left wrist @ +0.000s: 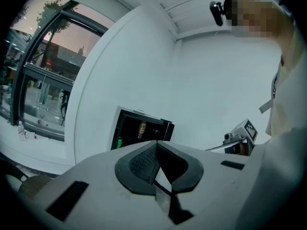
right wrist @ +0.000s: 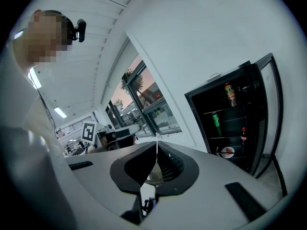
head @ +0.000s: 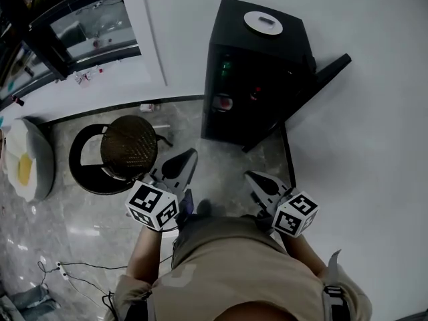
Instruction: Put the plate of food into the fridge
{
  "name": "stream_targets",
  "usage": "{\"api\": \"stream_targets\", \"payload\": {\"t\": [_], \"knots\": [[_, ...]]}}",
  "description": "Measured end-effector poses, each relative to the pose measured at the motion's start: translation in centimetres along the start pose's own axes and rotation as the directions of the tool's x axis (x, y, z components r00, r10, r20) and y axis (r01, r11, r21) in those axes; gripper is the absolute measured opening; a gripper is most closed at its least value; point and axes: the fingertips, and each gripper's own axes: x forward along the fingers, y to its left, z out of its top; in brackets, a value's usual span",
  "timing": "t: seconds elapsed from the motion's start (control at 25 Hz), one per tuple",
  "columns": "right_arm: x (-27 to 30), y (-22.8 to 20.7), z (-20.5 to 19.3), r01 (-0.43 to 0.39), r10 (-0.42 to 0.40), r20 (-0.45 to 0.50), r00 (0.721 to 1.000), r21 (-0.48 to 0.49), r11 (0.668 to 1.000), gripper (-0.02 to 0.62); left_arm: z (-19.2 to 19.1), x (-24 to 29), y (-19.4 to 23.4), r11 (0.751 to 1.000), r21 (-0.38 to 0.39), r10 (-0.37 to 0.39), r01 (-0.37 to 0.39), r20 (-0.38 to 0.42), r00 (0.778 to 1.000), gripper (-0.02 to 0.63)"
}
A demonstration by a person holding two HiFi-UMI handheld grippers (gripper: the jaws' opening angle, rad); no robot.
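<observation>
White-walled fridge (right wrist: pixel 230 123) corner; plate (right wrist: pixel 226 152) in right gripper view, not left

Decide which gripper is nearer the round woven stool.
Left. The left gripper is just right of the stool in the head view; the right gripper is farther right, in front of the fridge.

Grey marble floor (head: pixel 224 158), open black fridge (head: pixel 257 79), round stool (head: pixel 129 146), loose cables (head: pixel 75 273)

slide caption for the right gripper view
Right gripper, jaws shut and empty, faces the open fridge with a plate inside
</observation>
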Motion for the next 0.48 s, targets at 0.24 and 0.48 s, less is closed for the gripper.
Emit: {"api": "stream_targets", "payload": {"t": [0.24, 0.48], "knots": [[2.4, -0.5, 0.0, 0.016, -0.016, -0.035, 0.999, 0.017, 1.0, 0.023, 0.6, 0.1, 2.8, 1.0, -0.003, -0.002, 0.002, 0.009, 1.0, 0.012], [4.3, -1.4, 0.1, 0.019, -0.015, -0.066, 0.998, 0.053, 0.998, 0.023, 0.9, 0.2, 4.1, 1.0, -0.01, 0.01, -0.01, 0.023, 1.0, 0.012]]}}
